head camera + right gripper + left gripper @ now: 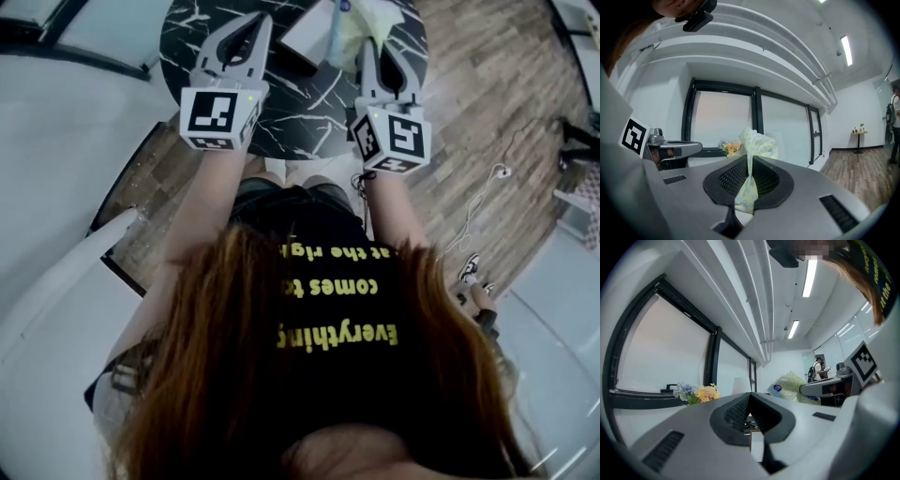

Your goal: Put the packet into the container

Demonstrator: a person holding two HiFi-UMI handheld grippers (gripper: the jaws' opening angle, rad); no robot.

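Found printed packet (759, 143) pinched by a thin fold in right gripper (749, 164), above the marble table (309, 103). Found left gripper (750, 399) closed, empty. Judged light, crumply, slippery; best gripped at gathered edge.

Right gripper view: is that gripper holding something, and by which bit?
Yes. The right gripper is shut on the packet, its jaws pinching a thin edge of it; the rest pokes out beyond the tips.

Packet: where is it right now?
The packet is pinched between the fingers of the right gripper; in the head view it hangs over the far right of the black marble table.
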